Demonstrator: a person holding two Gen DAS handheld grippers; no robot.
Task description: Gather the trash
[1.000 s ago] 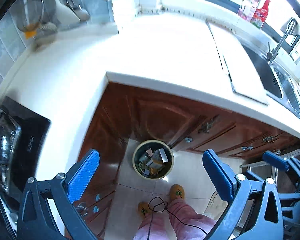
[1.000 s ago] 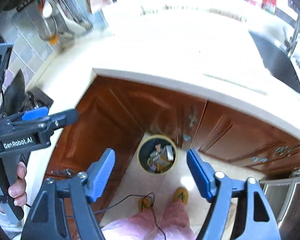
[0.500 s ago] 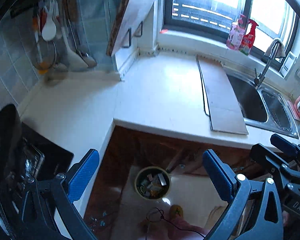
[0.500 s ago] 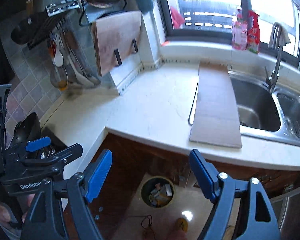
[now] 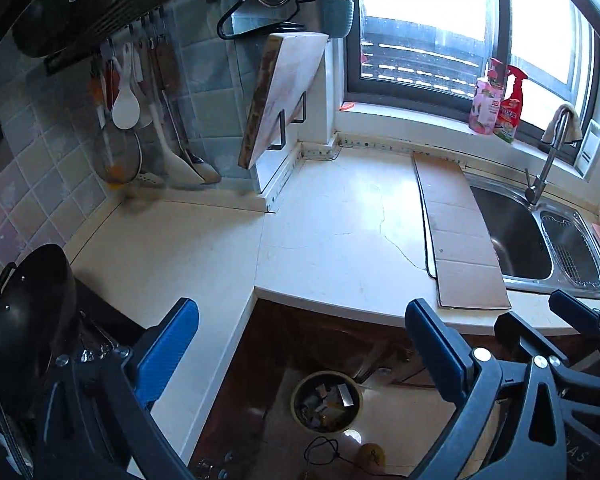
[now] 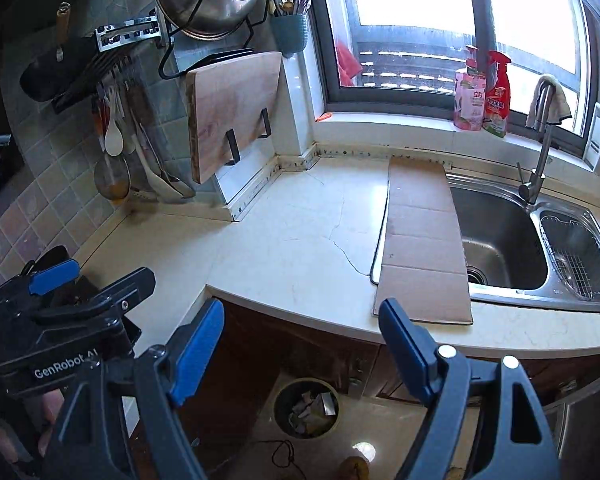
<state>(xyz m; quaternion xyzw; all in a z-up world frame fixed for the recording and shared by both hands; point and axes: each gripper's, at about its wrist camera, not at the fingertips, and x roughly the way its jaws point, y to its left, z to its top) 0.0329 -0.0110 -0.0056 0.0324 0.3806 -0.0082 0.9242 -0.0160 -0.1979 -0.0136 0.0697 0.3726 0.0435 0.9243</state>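
Observation:
A round trash bin point(image 5: 326, 402) point(image 6: 306, 407) stands on the floor below the counter corner, with several scraps of trash inside it. High above it, my left gripper point(image 5: 300, 344) is open and holds nothing. My right gripper point(image 6: 300, 344) is open too, with nothing between its blue pads. The left gripper's body point(image 6: 64, 312) shows at the left edge of the right wrist view, and the right gripper's body point(image 5: 556, 340) at the right edge of the left wrist view. The white countertop point(image 5: 332, 232) point(image 6: 284, 240) carries a flat cardboard sheet point(image 5: 460, 236) point(image 6: 422, 240).
A steel sink point(image 6: 504, 240) with a tap lies right of the cardboard. A black wok point(image 5: 32, 312) sits on the stove at the left. A cutting board point(image 6: 232, 112), ladles and a pot lid hang on the wall. Two bottles point(image 6: 482, 92) stand on the windowsill.
Both grippers have tilted up from the floor and bin toward the counter, wall and window. The bin has slid to the bottom of both views. Both stayed open.

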